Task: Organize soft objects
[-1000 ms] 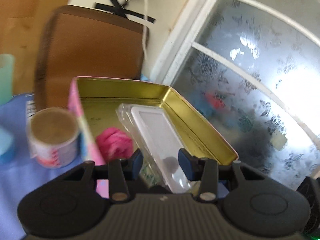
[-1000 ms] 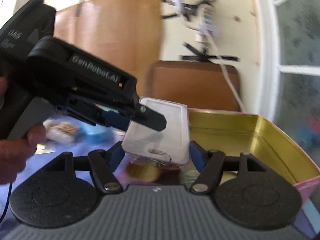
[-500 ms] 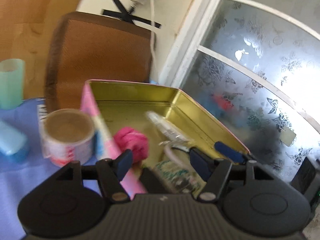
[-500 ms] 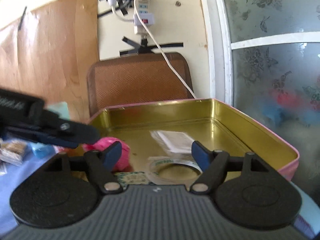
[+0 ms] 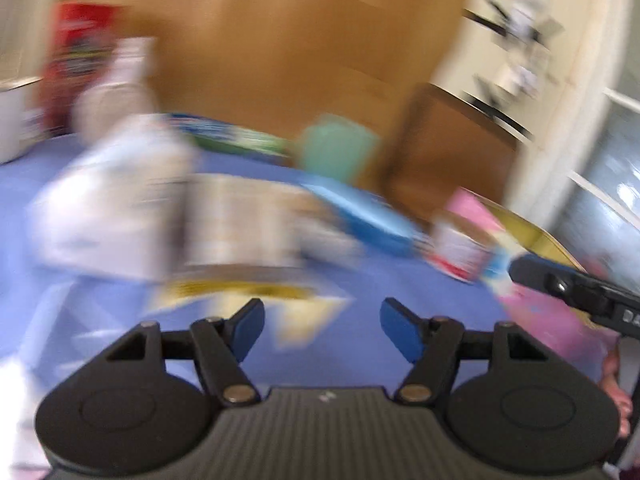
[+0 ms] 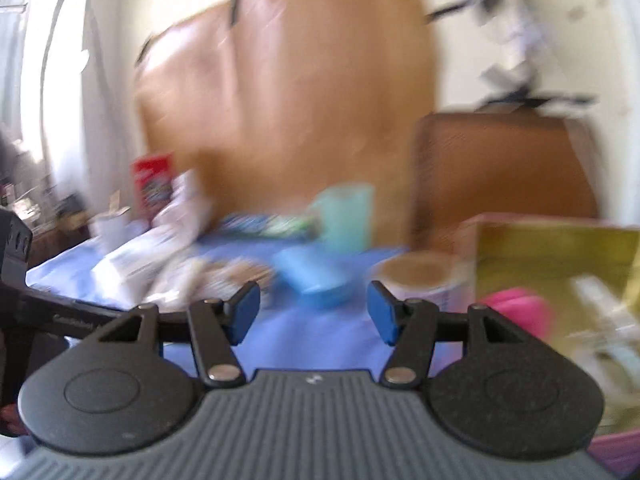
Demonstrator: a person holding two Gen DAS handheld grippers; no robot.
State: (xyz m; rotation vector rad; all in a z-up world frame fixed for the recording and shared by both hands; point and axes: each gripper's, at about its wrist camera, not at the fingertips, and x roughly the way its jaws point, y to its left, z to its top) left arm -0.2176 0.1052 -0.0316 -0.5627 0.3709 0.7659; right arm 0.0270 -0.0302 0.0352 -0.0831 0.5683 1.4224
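Both empty, the left hand-held gripper (image 5: pixel 322 330), jaws opening, and the right hand-held gripper (image 6: pixel 314 312), jaws closing, faced blurred packets (image 5: pixel 120 216) at left on the blue surface (image 5: pixel 400 280), likely seeking the next item for the gold-lined pink tin (image 6: pixel 560 256).

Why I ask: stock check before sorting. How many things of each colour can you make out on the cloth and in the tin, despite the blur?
Pink: 1, ball
Teal: 1, cup
Blue: 1, tub
Red: 1, box
Gold: 1, tin
Total: 5; white packets too blurred to count.

A pink soft ball (image 6: pixel 516 312) lies inside the open gold-lined tin (image 6: pixel 552 252), against its left wall.
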